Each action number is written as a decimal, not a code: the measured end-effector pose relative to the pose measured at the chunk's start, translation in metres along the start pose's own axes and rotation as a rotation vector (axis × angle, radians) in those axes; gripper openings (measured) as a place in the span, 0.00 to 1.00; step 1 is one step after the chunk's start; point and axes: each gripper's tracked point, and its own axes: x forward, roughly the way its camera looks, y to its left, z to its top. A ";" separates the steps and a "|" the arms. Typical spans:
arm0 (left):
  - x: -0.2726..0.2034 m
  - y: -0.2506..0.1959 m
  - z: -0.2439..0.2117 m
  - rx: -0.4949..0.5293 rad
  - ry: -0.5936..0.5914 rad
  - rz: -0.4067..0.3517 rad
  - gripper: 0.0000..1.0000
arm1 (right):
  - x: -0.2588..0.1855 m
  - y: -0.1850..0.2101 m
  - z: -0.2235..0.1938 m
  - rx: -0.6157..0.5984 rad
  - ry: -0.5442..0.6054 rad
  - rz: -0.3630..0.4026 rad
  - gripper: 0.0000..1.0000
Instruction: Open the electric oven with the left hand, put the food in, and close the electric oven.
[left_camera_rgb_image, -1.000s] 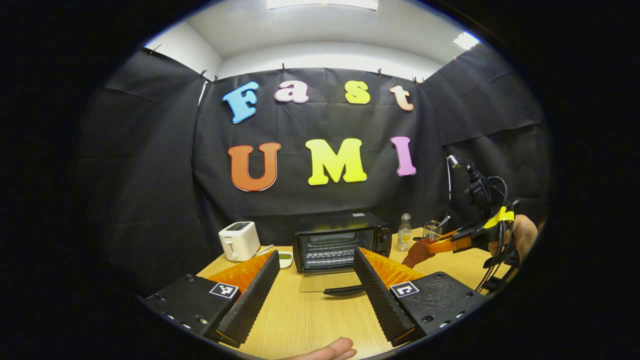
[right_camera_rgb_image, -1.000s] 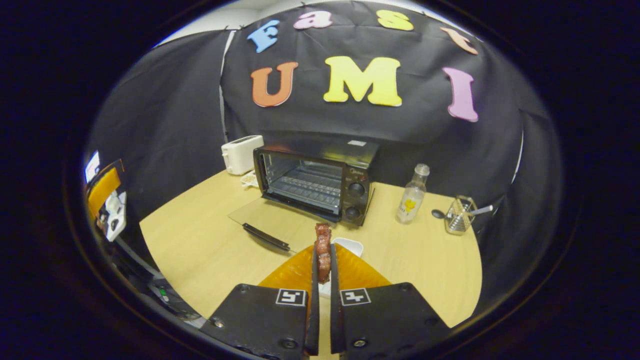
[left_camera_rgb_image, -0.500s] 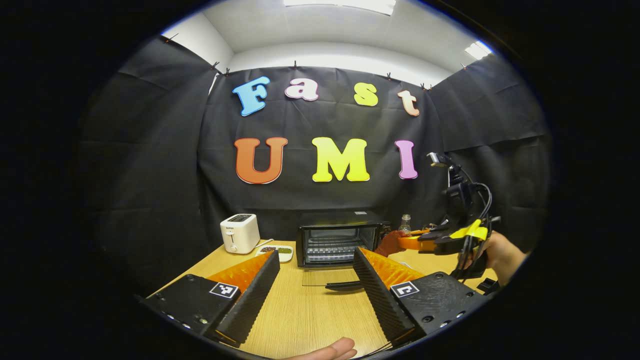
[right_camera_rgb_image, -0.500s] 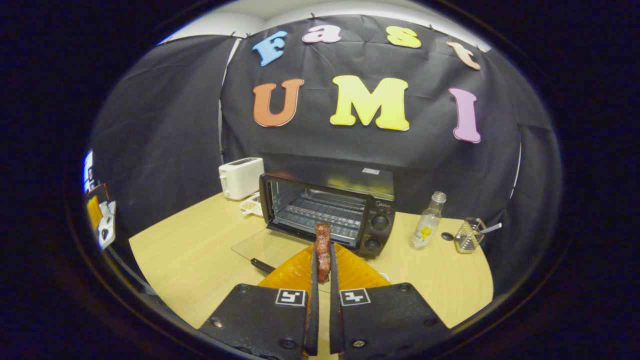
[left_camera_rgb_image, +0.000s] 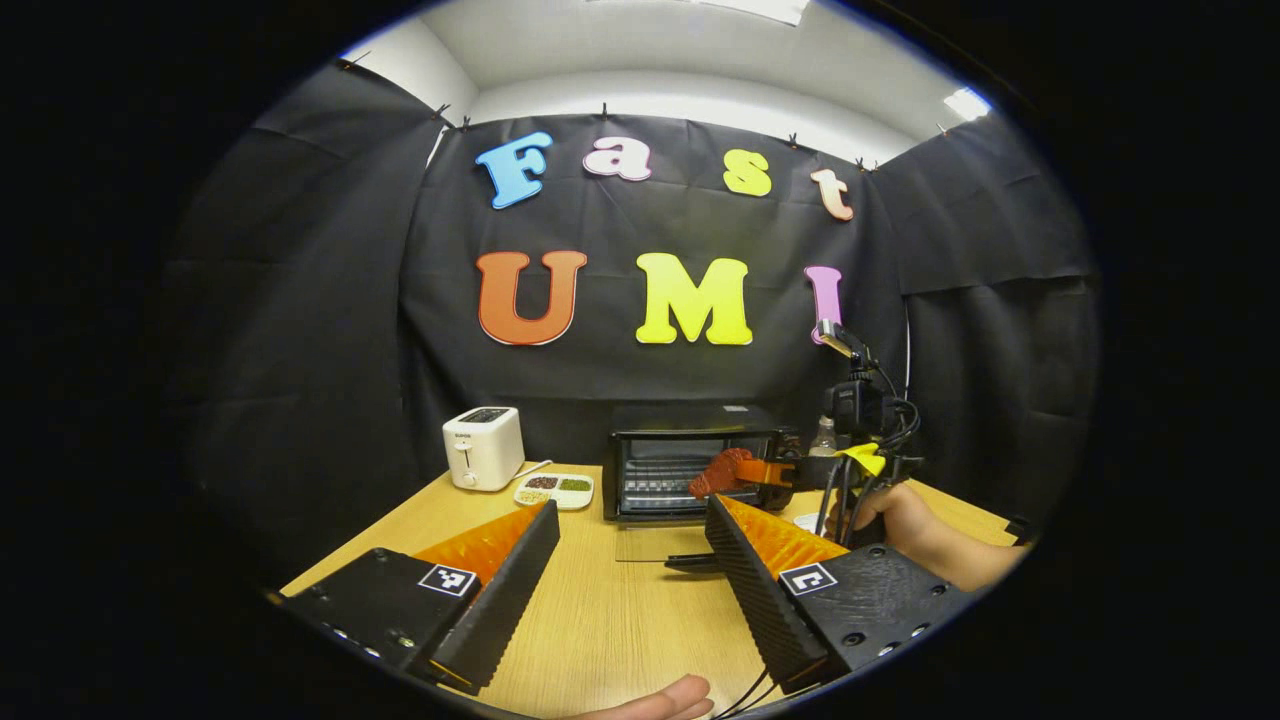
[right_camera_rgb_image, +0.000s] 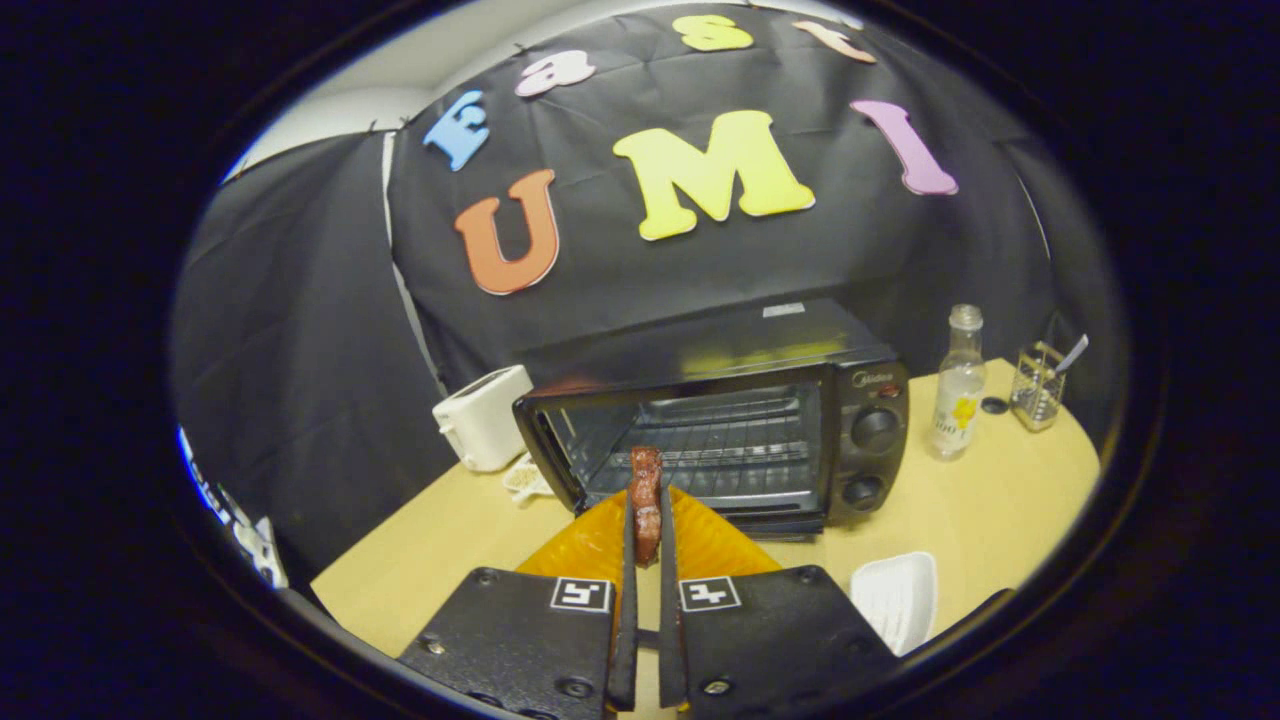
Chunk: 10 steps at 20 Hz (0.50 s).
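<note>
Now at the oven mouth: food carried up to the opened door.
Right gripper (right_camera_rgb_image: 645, 520), clamped on the reddish-brown food strip (right_camera_rgb_image: 646, 490), had advanced toward the black electric oven (right_camera_rgb_image: 720, 430) at twelve o'clock; left gripper (left_camera_rgb_image: 625, 570) stood apart, so insertion seemed next.

Black oven (right_camera_rgb_image: 760, 420), white toaster (right_camera_rgb_image: 482, 428), reddish-brown food (right_camera_rgb_image: 646, 500), light woodgrain table (left_camera_rgb_image: 610, 620).

Bright booth, evenly lit, heavy fisheye look

Light comes from ceiling panels (left_camera_rgb_image: 750, 8) overhead, so shadows on the table (left_camera_rgb_image: 610, 620) stay soft. Oven top (right_camera_rgb_image: 730, 345) catches a yellowish glare. Everything's pretty sharp in the middle, but edges bend and darken hard.
</note>
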 end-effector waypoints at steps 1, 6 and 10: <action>0.001 0.002 -0.004 0.001 0.007 0.009 0.94 | 0.015 0.000 -0.004 0.068 0.015 0.007 0.12; 0.006 0.016 -0.015 -0.004 0.024 0.054 0.94 | 0.077 -0.009 -0.011 0.558 0.105 0.033 0.12; 0.010 0.015 -0.030 -0.019 0.056 0.045 0.94 | 0.112 -0.030 -0.004 0.669 0.057 0.051 0.12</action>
